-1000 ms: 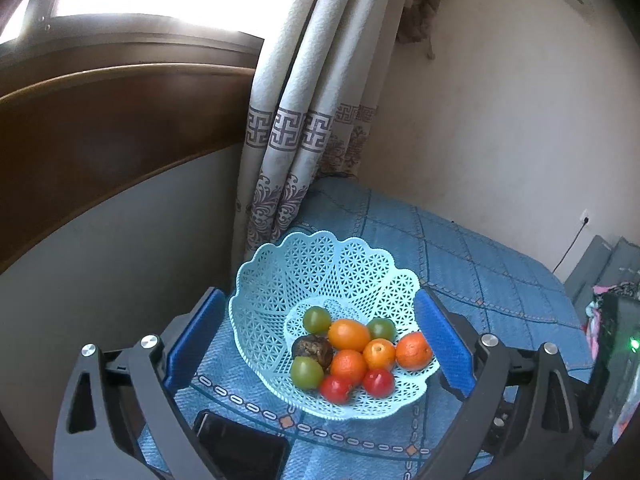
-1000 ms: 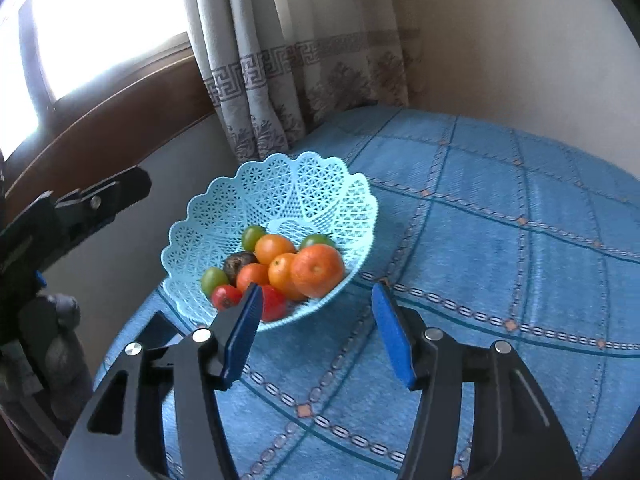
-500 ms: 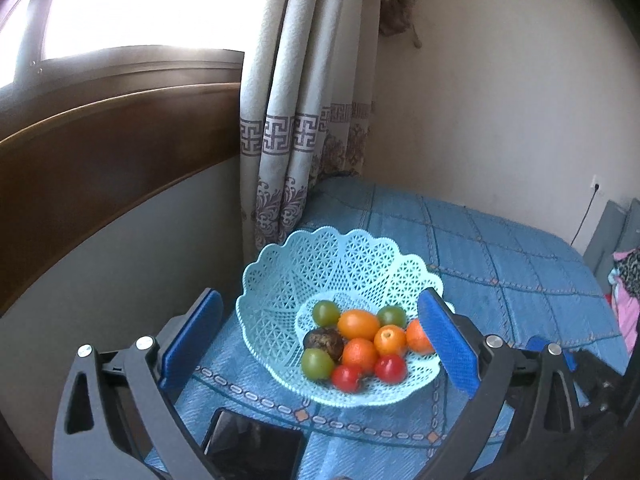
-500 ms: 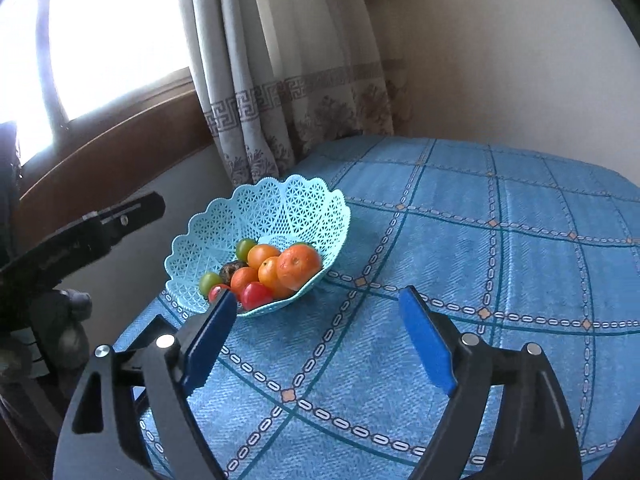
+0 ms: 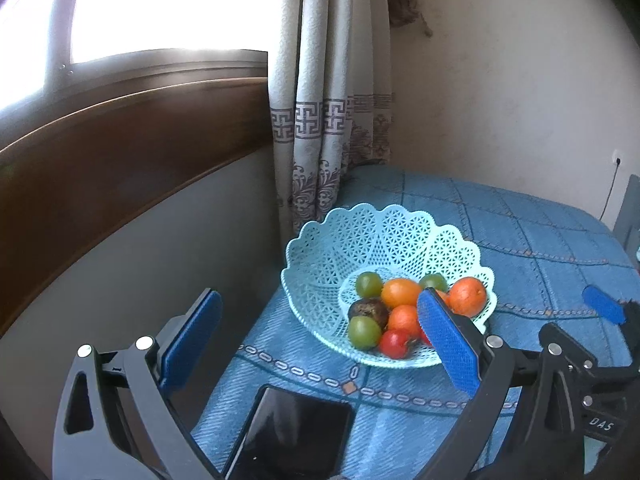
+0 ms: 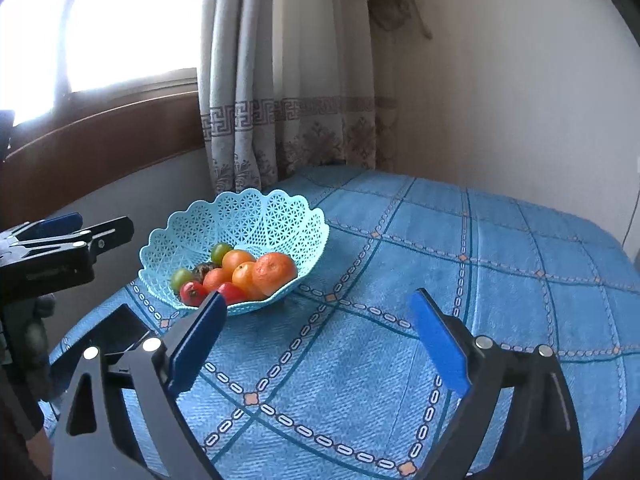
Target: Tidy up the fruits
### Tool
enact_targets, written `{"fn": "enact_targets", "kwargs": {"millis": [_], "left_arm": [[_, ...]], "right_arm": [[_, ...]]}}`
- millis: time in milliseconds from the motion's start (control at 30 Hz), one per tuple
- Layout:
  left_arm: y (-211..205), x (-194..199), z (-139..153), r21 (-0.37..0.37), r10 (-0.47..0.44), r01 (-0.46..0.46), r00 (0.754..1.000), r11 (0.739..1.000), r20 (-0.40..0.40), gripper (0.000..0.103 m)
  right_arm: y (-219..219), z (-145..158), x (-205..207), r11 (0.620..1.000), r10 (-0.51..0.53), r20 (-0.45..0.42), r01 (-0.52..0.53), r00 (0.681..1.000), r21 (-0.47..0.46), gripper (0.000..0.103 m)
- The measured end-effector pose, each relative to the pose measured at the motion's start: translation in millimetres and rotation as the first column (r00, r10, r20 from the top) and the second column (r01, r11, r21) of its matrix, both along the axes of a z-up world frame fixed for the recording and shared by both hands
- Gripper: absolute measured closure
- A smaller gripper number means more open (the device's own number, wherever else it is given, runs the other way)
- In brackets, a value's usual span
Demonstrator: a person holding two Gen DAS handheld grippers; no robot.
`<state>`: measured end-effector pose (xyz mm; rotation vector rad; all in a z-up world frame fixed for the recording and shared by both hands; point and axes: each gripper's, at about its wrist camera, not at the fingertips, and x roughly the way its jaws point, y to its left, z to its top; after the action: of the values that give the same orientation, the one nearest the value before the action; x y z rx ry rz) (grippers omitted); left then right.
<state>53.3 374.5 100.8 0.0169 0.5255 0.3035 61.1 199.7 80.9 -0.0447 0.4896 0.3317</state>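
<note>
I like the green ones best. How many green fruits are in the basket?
3 green fruits, all in the basket: one at the back left, one at the back right, one at the front left. More may hide underneath.

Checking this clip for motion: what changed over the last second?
Both hand-held grippers, left and right, drew back from the basket, staying open and empty. The fruits, basket and phone have not moved.
</note>
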Motion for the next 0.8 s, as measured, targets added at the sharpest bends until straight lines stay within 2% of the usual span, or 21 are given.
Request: {"fn": "enact_targets", "kwargs": {"millis": [300, 367, 400, 533, 800], "left_arm": [[-1, -16, -11, 0.124, 0.033, -0.035, 0.999, 0.992, 0.016, 0.003], [-1, -18, -14, 0.136, 0.038, -0.039, 0.999, 0.99, 0.014, 0.003], [0, -19, -15, 0.139, 0.041, -0.042, 0.999, 0.989, 0.014, 0.003], [0, -20, -15, 0.137, 0.039, -0.042, 0.999, 0.99, 0.021, 0.003], [-7, -16, -21, 0.19, 0.04, -0.041, 0.999, 0.981, 0.008, 0.003]], "right_arm": [[7, -2, -8, 0.999, 0.026, 0.032, -0.025, 0.999, -0.046, 0.011], [9, -3, -10, 0.998, 0.038, 0.038, -0.036, 0.999, -0.055, 0.01], [10, -3, -10, 0.997, 0.047, 0.037, -0.045, 0.998, -0.058, 0.005], [14, -4, -14, 0.995, 0.073, 0.046, -0.07, 0.996, -0.073, 0.005], [22, -7, -20, 0.987, 0.109, 0.048, -0.103, 0.993, -0.122, 0.005]]}}
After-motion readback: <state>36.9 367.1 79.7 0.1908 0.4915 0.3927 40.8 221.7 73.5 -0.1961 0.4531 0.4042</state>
